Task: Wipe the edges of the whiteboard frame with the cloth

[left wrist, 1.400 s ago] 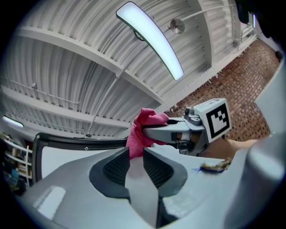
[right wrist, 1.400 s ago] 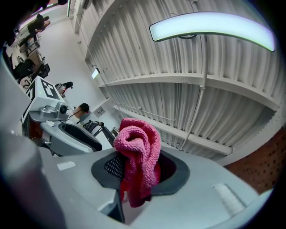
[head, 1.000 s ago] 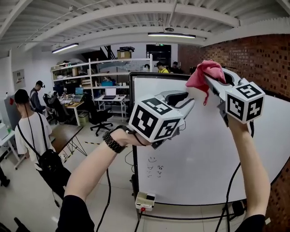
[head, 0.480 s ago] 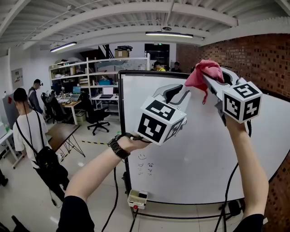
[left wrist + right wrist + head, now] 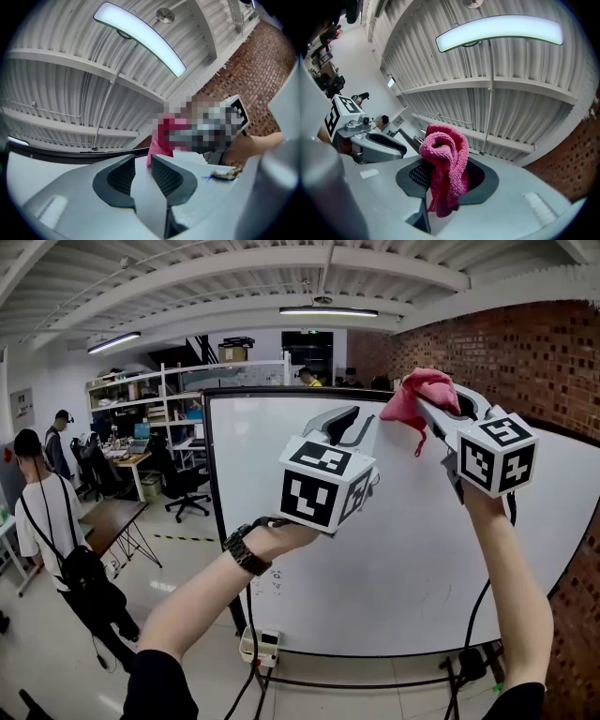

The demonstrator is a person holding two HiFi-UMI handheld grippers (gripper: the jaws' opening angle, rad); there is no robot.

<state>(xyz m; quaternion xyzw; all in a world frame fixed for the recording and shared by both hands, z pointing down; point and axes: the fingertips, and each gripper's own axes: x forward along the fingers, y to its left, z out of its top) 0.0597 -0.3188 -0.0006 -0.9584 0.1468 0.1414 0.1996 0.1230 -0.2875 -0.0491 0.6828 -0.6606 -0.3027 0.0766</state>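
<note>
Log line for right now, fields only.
right gripper: shut on pink cloth | cloth: up at whiteboard frame top edge, contact unclear | left gripper: open, empty, in front of board

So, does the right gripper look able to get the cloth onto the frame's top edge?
Probably yes. The right gripper holds the cloth up at the frame's top edge, with nothing between them. The left gripper is lower, beside it, out of the way. Contact can't be confirmed.

R: brick wall (image 5: 525,352); white ribbed ceiling (image 5: 187,277) w/ strip lights (image 5: 328,311); L: shelving (image 5: 131,390), office chair (image 5: 183,486), pale floor (image 5: 37,662).
</note>
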